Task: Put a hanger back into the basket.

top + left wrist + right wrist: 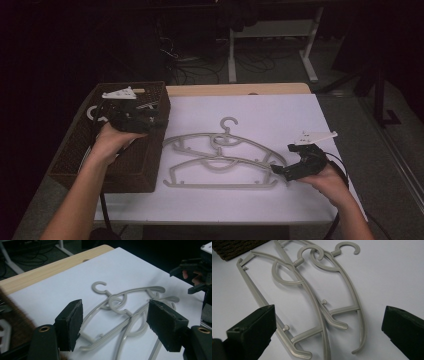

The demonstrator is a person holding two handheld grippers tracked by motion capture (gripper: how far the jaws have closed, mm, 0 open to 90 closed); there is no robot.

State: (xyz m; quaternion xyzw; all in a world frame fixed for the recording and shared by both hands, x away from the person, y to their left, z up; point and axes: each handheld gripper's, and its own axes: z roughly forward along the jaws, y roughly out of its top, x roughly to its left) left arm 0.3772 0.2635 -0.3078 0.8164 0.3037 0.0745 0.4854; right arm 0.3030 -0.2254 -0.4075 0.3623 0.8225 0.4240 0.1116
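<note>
A white hanger (95, 111) is seen in the basket (131, 172). Two grey hangers (220, 162) are laid overlapping on the table (280, 112). Both the left hand-held gripper (152, 119) and the right hand-held gripper (278, 169) are held wide open, with nothing grasped.

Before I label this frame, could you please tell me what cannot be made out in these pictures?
- Basket contents: in the high view the left tool and hand cover part, and the rest is too dim to name.
- Hangers: the right tool view cuts off their lower ends at the bottom edge.
- Basket in the left tool view: a blurred brown edge.
- Room behind the table: too dark in the high view.
</note>
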